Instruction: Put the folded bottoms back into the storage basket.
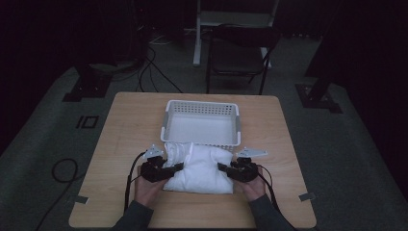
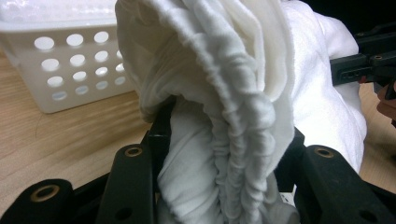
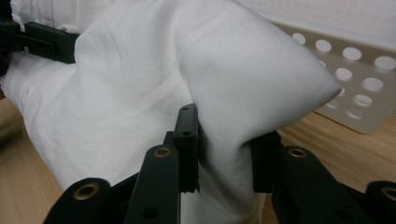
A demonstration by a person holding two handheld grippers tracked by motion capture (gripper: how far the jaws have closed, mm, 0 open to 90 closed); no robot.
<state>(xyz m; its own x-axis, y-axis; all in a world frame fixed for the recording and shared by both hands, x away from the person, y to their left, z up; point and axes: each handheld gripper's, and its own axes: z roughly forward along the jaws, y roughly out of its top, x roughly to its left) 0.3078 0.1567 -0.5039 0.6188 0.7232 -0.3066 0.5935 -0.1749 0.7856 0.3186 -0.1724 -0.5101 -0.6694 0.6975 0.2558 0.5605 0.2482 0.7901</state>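
**Both ends pinched: a soft bundle held ready beside the basket**

Evidently the two tools are sharing one load. The left gripper [image 1: 174, 168] is clenched on the gathered, elasticated end of the white folded cloth bundle [image 1: 199, 168]; in the left gripper view its black jaws stand either side of the ruffled seam with fabric squeezed between them. The right gripper [image 1: 225, 167] is likewise clamped on the opposite end, and in the right gripper view a smooth fold of the same cloth bulges up out of its closed jaws into a rounded peak. Gripping at both ends looks deliberate: something this limp would sag or unfold if taken from one side alone, so a pinch at each end keeps it compact and level.

The person's left hand [image 1: 146, 187] and right hand [image 1: 253, 186] come in from the near edge of the light wooden table [image 1: 120, 144], holding the tools roughly in line, jaws pointing toward each other across the bundle.

The bundle lies near the middle of the table, toward its near edge, its far side just beside or touching the front wall of the white perforated plastic basket [image 1: 202, 108]; whether it rests fully on the wood or is slightly raised I cannot tell. The basket stands toward the far edge and appears empty, which suggests it is where the bundle is meant to go.
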